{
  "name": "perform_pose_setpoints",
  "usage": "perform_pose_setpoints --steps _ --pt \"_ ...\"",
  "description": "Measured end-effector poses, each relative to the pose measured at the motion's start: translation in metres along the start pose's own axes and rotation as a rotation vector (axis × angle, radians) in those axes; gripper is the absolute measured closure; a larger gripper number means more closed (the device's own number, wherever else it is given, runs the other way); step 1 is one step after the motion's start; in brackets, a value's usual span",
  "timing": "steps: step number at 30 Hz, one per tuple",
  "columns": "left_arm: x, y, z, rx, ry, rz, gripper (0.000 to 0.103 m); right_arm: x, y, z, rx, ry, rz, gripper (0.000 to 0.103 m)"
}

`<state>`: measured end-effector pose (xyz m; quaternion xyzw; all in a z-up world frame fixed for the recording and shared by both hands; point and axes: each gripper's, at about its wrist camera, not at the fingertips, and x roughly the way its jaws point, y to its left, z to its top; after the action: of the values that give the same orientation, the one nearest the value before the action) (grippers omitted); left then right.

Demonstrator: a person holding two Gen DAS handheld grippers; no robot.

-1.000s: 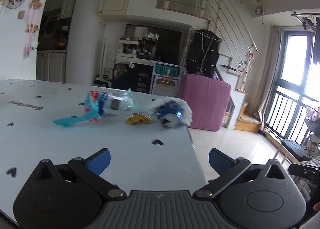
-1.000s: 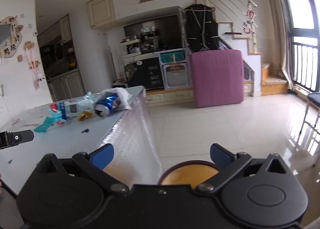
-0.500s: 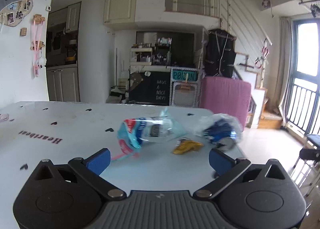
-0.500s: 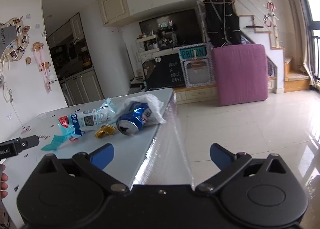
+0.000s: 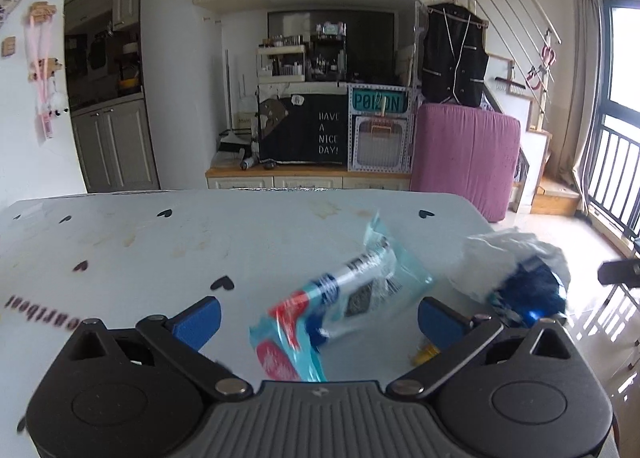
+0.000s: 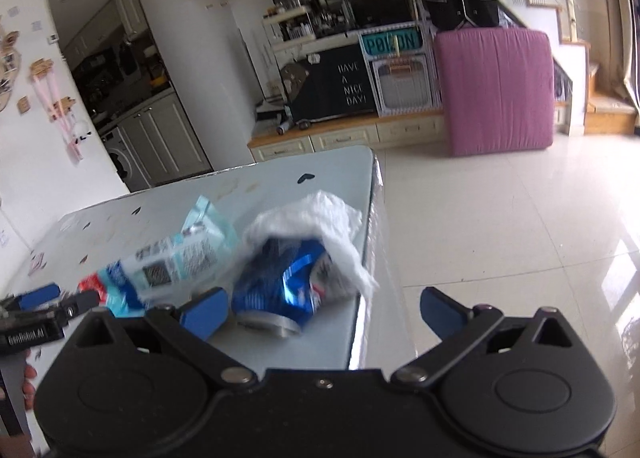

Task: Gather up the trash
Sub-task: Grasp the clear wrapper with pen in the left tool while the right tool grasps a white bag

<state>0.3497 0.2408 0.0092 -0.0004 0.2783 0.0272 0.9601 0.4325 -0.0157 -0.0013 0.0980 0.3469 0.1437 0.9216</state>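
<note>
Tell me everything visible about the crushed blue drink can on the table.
The crushed blue metal drink can lies on its side near the edge of the pale table, silver end toward the right wrist camera. Its printed wall looks dented. A crumpled white tissue drapes over its top; a clear plastic wrapper lies beside it. The open right gripper hovers before it without touching.

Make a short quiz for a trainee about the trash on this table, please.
1. True or false: the left tongs are shut on the wrapper.
2. What lies over the blue can? A) white tissue B) a plate C) a book
3. Fill in: the can lies near the table ____.

Key: 1 false, both tongs are open and hold nothing; 2 A; 3 edge.
</note>
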Motion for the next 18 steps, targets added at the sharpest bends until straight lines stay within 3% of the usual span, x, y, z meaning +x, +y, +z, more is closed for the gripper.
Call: perform_pose_setpoints --steps 7,12,14,16,18 --pt "0.034 0.009 0.019 0.024 0.062 -0.023 0.0 0.072 0.022 0.048 0.053 0.153 -0.012 0.0" --pt "0.056 0.01 0.023 0.073 0.124 -0.067 0.001 0.107 0.052 0.056 -0.141 0.192 -0.077 0.001" --pt "0.065 0.009 0.022 0.083 0.152 -0.093 0.005 0.116 0.062 0.054 -0.227 0.206 -0.104 0.012" --pt "0.071 0.008 0.021 0.081 0.176 -0.104 0.016 0.123 0.064 0.053 -0.268 0.223 -0.107 0.037" --pt "0.076 0.008 0.02 0.077 0.186 -0.104 0.025 0.123 0.065 0.053 -0.289 0.214 -0.102 0.041"
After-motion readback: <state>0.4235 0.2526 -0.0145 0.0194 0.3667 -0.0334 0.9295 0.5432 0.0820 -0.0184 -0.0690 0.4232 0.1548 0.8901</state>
